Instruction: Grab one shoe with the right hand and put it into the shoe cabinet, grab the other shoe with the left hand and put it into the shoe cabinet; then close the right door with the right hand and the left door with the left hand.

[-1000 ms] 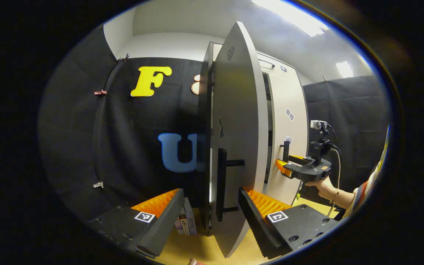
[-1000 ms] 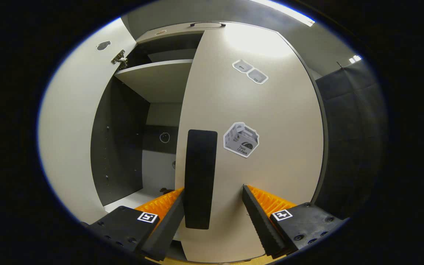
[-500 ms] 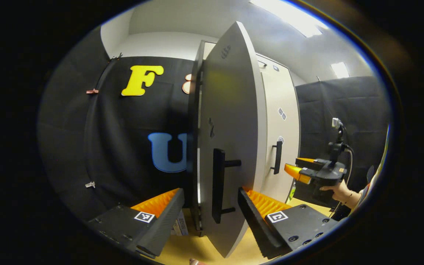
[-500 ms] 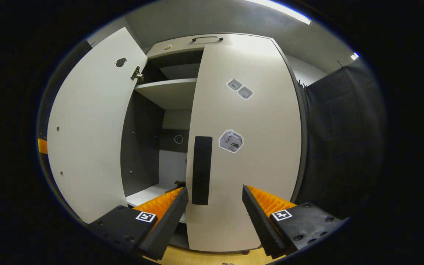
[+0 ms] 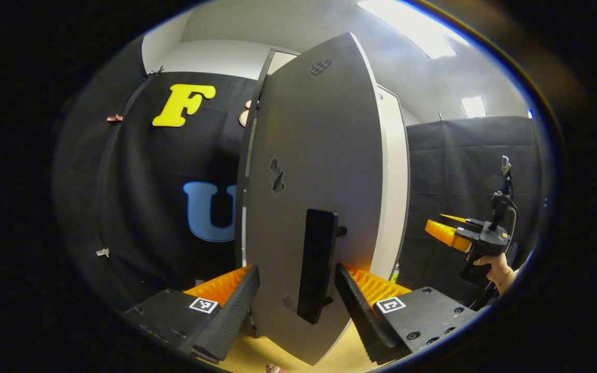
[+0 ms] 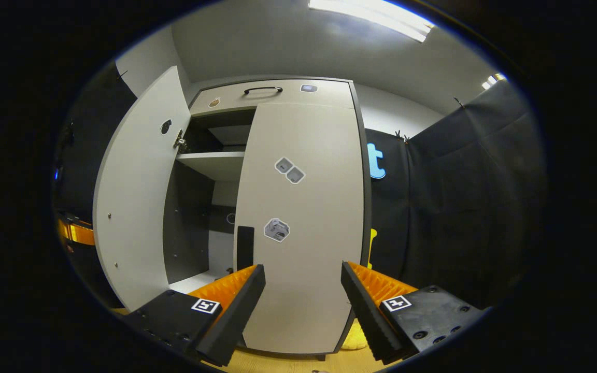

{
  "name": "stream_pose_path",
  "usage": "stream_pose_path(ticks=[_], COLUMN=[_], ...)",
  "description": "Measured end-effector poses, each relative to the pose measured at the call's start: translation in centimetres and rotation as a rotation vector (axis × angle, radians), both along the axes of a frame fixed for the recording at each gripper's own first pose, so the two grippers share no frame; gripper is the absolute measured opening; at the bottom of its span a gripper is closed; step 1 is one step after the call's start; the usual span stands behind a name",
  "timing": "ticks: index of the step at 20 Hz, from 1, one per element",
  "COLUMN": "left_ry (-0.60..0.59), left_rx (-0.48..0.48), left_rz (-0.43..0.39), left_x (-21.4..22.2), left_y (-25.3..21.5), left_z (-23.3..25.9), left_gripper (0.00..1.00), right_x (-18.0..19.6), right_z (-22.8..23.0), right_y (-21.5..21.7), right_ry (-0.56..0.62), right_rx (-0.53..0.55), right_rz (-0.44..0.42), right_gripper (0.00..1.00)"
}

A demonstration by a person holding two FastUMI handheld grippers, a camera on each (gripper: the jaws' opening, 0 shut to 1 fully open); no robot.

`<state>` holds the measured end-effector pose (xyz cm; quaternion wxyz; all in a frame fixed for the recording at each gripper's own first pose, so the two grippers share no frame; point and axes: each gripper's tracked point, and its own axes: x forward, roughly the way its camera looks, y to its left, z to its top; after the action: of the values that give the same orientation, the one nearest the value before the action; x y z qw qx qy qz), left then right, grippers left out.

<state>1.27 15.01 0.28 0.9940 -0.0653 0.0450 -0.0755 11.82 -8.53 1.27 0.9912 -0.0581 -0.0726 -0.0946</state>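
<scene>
- right now my left gripper (image 5: 297,290) is spread wide, the left door's handle (image 5: 317,264) standing between my fingers, untouched.
- likely stiff and light on its hinges, the left door (image 5: 319,171) should swing by that bar.
- my right gripper (image 6: 302,295) is spread, backed off the closed right door (image 6: 303,217).

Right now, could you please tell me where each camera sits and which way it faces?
Left gripper view: rides the left hand-held gripper, close at the left door, its handle between the open fingers; the right hand-held gripper and a hand show farther right.
Right gripper view: rides the right hand-held gripper, set back, facing the cabinet front and right door.
Shared: the left door.
</scene>
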Motion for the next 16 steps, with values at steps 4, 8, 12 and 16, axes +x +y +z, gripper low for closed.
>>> stream_pose_path(ticks=[4, 8, 12, 16], left_ry=[0.011, 0.002, -0.006, -0.007], left_rx=[0.056, 0.076, 0.091, 0.125], left_rz=[0.001, -0.002, 0.023, 0.07], left_x=[3.0, 6.7, 10.6, 12.9], left_y=[-2.4, -5.8, -8.2, -9.4], left_z=[-0.8, -1.4, -1.6, -2.0], left_gripper=[0.98, 0.95, 0.98, 0.94], right_x=[-1.3, -2.6, -5.0, -5.7], right_z=[0.2, 0.1, -0.3, -0.7], right_y=[-1.6, -4.3, -7.5, -10.0], right_ry=[0.008, 0.021, 0.039, 0.052], right_rx=[-0.031, -0.046, -0.046, -0.021], right_rz=[-0.015, -0.048, -0.098, -0.116], right_gripper=[0.98, 0.98, 0.98, 0.98])
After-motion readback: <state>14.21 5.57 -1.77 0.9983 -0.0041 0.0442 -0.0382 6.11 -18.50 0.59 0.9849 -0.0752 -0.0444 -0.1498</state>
